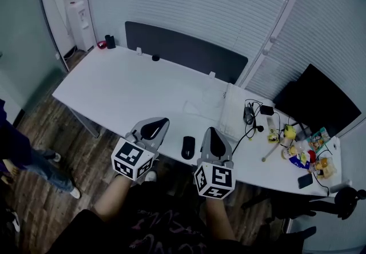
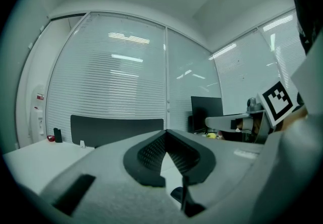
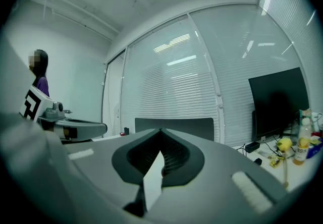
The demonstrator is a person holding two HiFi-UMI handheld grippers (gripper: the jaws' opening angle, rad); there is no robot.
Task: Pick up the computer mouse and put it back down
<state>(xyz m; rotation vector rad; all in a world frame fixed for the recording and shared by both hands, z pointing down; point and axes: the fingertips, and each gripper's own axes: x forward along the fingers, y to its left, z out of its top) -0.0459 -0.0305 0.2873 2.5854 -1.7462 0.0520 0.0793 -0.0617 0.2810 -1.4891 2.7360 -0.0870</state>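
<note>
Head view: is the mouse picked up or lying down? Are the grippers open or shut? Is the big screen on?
Mouse: lying flat on the table between the two grippers, not held.
Left gripper: shut, empty.
Right gripper: shut, empty.
Monitor: screen dark.
Phone: lying flat, screen dark.
Blinds: lowered.

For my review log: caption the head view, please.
Left gripper and right gripper, both shut, flank the black computer mouse lying on the white desk.
</note>
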